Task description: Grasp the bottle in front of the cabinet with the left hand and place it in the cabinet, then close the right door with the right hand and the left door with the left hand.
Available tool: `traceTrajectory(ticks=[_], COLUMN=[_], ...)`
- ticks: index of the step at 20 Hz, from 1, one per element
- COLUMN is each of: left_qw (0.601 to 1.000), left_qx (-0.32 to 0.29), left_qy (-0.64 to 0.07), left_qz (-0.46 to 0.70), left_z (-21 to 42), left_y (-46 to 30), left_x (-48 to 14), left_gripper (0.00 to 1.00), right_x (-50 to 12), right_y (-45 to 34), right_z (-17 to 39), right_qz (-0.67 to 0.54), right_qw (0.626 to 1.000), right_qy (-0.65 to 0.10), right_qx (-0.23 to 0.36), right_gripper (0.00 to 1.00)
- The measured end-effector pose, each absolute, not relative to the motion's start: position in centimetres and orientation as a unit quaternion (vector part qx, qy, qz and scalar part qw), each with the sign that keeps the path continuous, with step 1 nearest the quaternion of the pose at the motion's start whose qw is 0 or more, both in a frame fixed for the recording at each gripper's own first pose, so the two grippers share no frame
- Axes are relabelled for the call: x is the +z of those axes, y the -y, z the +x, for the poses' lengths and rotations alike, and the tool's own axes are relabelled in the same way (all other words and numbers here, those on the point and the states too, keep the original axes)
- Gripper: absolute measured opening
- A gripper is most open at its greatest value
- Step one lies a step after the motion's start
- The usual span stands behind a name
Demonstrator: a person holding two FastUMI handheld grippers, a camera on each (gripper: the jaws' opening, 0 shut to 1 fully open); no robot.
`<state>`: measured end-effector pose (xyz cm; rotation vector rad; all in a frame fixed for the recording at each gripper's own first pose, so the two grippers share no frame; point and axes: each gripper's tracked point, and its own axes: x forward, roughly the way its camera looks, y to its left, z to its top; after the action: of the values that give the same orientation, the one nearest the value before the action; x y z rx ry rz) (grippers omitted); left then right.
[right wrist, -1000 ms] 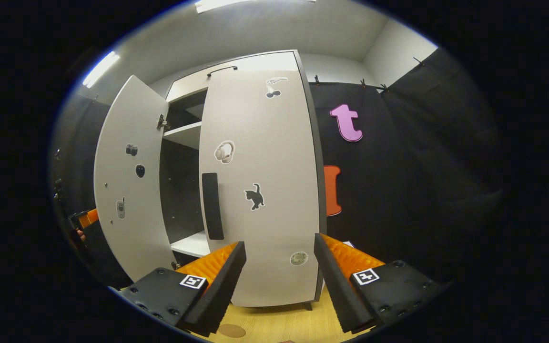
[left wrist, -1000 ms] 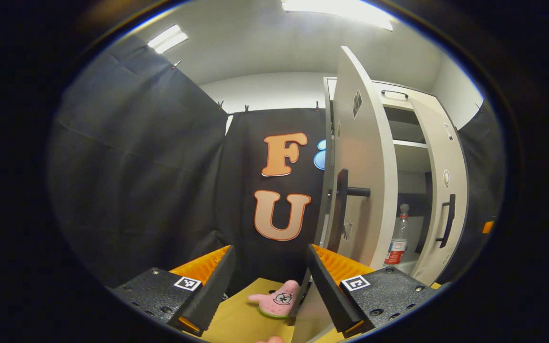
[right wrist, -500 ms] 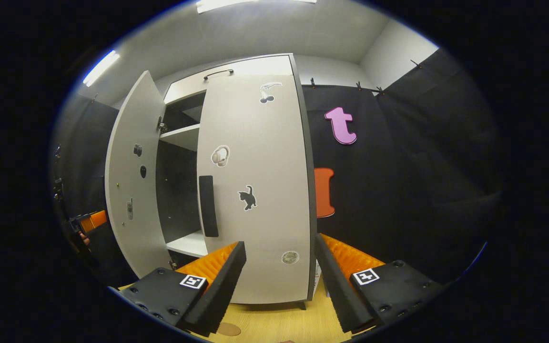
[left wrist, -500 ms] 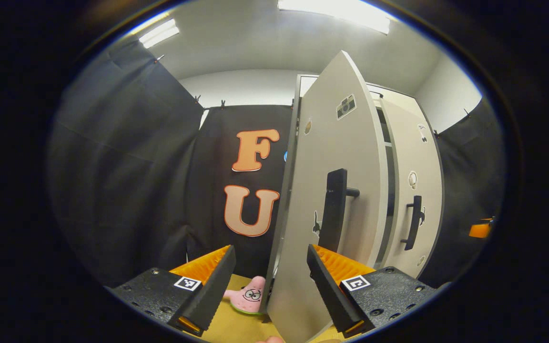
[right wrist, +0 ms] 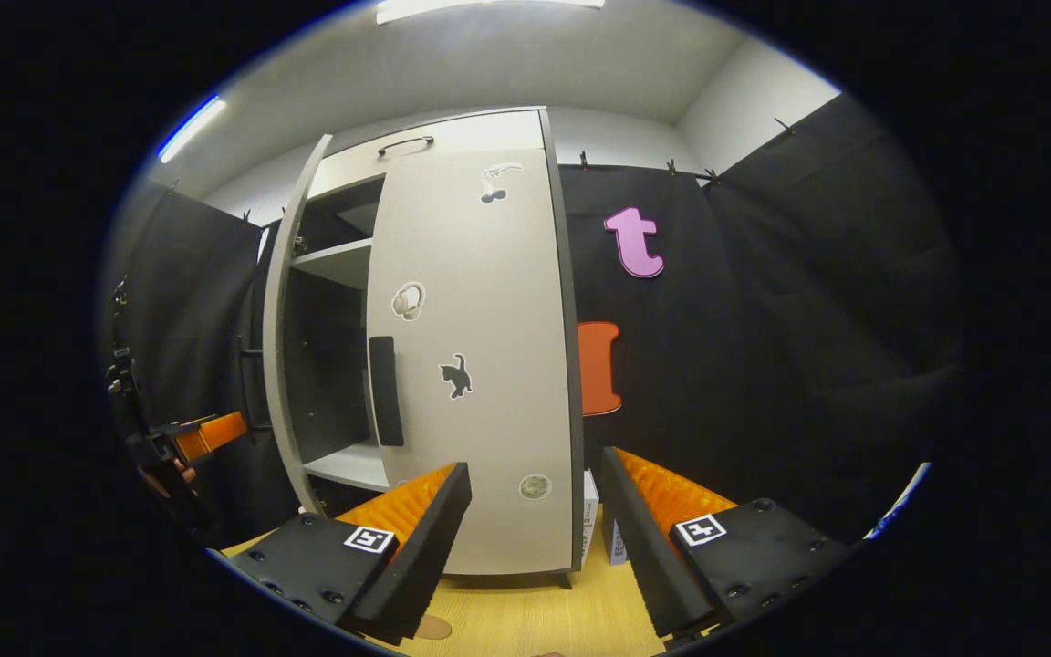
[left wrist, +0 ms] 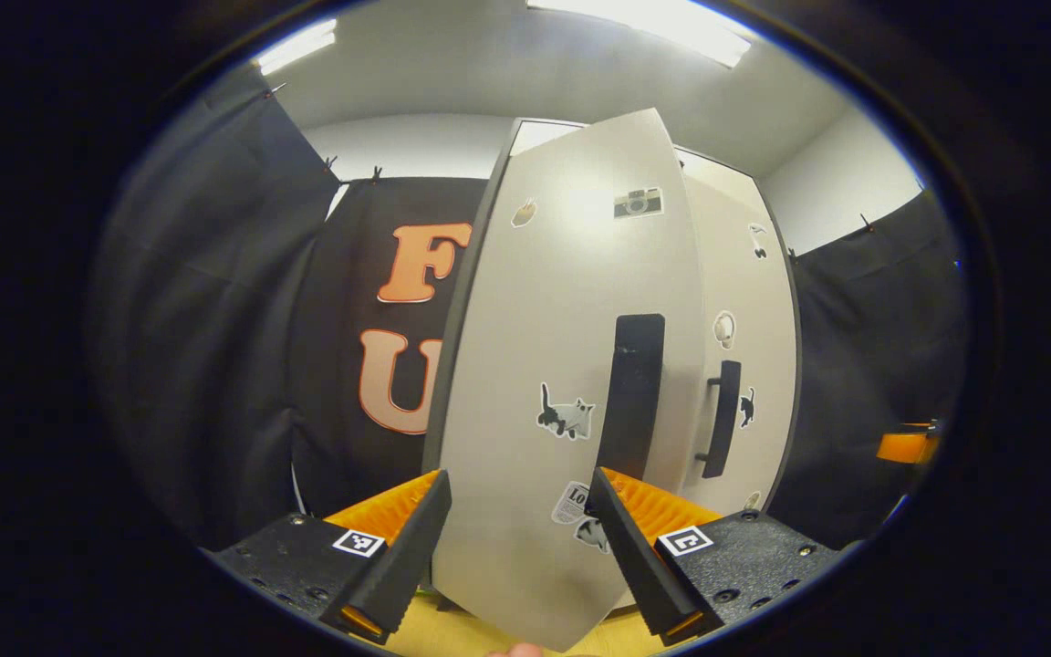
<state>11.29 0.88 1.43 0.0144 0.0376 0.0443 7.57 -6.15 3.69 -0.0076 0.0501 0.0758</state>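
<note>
My left hand-held gripper (left wrist: 515, 538) is open, empty, right up at the left door (left wrist: 562, 383); the door's handle (left wrist: 632, 392) sits just above my right finger. From here the door face hides the cabinet interior, so I can't tell where the bottle is. My right hand-held gripper (right wrist: 535, 538) is open too, facing the shut right door (right wrist: 480, 365). Its view catches the left door edge-on, ajar, with shelves (right wrist: 329, 265) in the gap.
</note>
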Motion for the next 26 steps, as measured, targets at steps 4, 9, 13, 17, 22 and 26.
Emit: traceTrajectory(ticks=[4,9,13,17,22,26], left_qw=[1.000,0.999,0.999,0.999,0.999,0.999], left_qx=[0.004,-0.010,-0.014,-0.016,-0.020,-0.015], left_qy=[-0.026,-0.040,-0.045,-0.044,-0.043,-0.047], left_qz=[0.000,-0.004,0.000,0.003,0.005,0.000], left_z=[13.3,14.7,15.4,15.8,16.2,16.1], left_y=[0.6,1.9,2.5,2.9,3.4,3.2], left_x=[0.6,-0.7,-1.2,-1.2,-1.3,-1.3], left_gripper=[0.94,0.94,0.91,0.94,0.91,0.94], right_x=[3.6,3.6,3.5,3.2,3.2,3.3], right_y=[7.1,8.2,9.3,10.0,10.2,9.5], right_z=[7.3,7.3,7.4,7.5,7.4,7.2], right_qz=[0.002,0.001,-0.001,-0.003,-0.008,-0.007], right_qw=[0.999,0.999,0.999,0.999,0.999,0.999], right_qy=[-0.029,-0.030,-0.031,-0.035,-0.038,-0.039], right_qx=[0.027,0.015,0.006,0.004,0.009,0.020], right_gripper=[0.96,0.96,0.96,0.96,0.96,0.96])
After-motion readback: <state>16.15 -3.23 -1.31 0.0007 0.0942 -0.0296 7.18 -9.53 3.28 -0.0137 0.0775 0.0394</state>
